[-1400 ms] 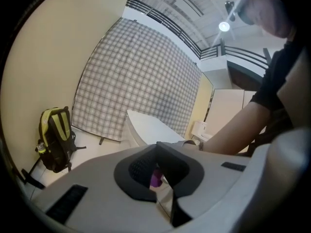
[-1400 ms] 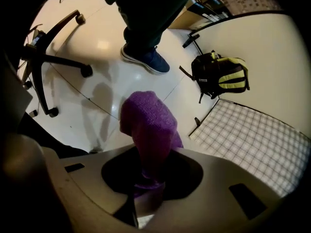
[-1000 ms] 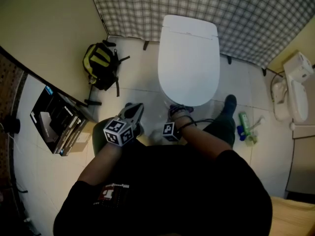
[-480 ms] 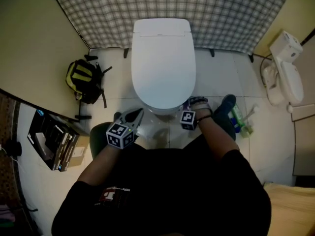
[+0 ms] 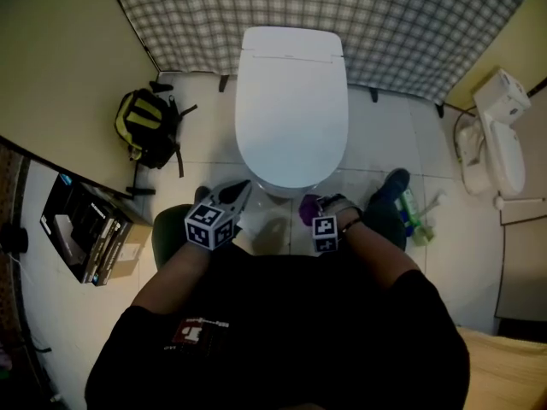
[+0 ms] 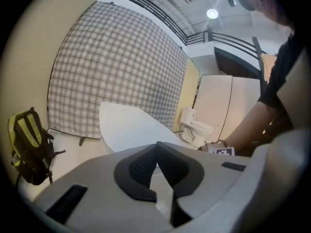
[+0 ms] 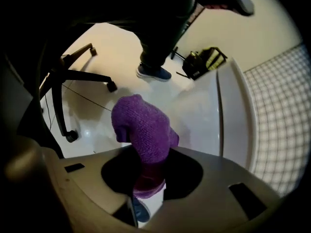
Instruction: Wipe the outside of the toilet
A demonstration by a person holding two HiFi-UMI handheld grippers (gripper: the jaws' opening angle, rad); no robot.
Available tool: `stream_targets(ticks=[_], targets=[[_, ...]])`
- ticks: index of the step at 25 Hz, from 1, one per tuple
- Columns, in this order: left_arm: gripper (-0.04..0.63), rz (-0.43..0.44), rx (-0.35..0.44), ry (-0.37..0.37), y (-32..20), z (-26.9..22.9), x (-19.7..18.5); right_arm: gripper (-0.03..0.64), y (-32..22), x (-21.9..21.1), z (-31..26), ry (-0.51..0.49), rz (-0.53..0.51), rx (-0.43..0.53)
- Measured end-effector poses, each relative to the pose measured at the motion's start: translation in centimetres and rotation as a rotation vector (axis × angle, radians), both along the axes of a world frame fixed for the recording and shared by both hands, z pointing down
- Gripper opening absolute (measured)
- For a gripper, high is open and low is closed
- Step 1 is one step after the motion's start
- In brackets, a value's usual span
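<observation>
Pulled back slightly from the toilet's (image 5: pixel 291 101) front rim, the right gripper (image 5: pixel 318 216) clamps a purple cloth (image 7: pixel 143 130). Beside it, the left gripper (image 6: pixel 156 149) hovers with its jaws closed on nothing.

Floor (image 5: pixel 389 131): pale glossy tile, running back to a checked panel (image 5: pixel 342 7). White toilet (image 5: pixel 291 109), lid down, stands at centre against that panel; black-and-yellow backpack (image 5: pixel 148 128) slumped by the left wall, well apart from it. Right side: a smaller white toilet (image 5: pixel 500 143), and beside a dark shoe (image 5: pixel 389 186) a green bottle-like item (image 5: pixel 408 205) lying flat.
</observation>
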State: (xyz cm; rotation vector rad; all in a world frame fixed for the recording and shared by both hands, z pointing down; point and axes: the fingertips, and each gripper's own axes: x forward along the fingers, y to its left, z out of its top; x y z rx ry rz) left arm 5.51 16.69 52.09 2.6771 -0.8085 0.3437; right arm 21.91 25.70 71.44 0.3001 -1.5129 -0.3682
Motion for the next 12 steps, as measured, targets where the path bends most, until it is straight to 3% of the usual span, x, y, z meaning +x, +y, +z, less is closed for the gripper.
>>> stream_targets(ticks=[5, 12], targets=[[-0.005, -0.098, -0.023, 0.071, -0.7, -0.8, -4.9, 0.097, -1.6, -7.8, 0.5, 0.082, -0.202, 0.067], [-0.005, -0.25, -0.021, 0.103, 0.4, -0.6, -14.9, 0.097, -4.8, -14.8, 1.7, 0.336, -0.474, 0.141]])
